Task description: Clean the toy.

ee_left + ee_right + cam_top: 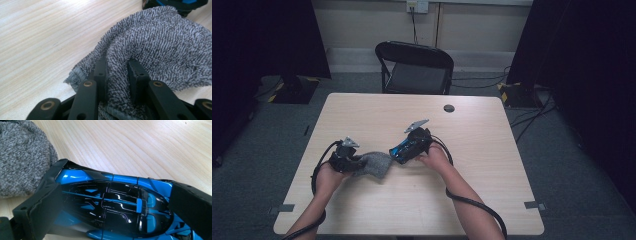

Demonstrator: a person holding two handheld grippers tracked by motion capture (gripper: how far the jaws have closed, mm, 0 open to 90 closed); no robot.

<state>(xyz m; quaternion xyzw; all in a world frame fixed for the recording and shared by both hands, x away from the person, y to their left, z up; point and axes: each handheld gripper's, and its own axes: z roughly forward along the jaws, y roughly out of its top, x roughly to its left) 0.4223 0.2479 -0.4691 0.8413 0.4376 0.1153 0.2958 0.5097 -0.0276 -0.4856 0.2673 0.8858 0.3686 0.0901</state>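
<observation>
A grey terry-cloth sock (374, 164) is seen lying on the pale wooden table (492, 150), left of centre, with its open cuff turned toward nine o'clock. This sock is the only container-like thing, and whether anything lies inside it cannot be told. A fold of its cuff is pinched between the black jaws of the left gripper (357, 162), which are clamped on the cloth; in the left gripper view the looped fabric (155, 42) is seen bunched between the two jaws and spread out beyond them toward one o'clock.

Just beside the sock, at its three o'clock end, a glossy blue-and-black toy car (404, 149) is held by the right gripper (398, 153). In the right gripper view the car (110, 202) is gripped across its body, the jaws clamped on its two ends, and the rounded grey toe of the sock (22, 157) is seen at ten o'clock, close to the car's near end; whether they touch cannot be told.

Farther off, a small dark round disc (449, 108) is set in the table toward one o'clock, well apart from the hands. Beyond the table's far edge, at twelve o'clock, a black folding chair (414, 67) is placed on the grey carpet. Nothing is seen lying between the car and the sock.
</observation>
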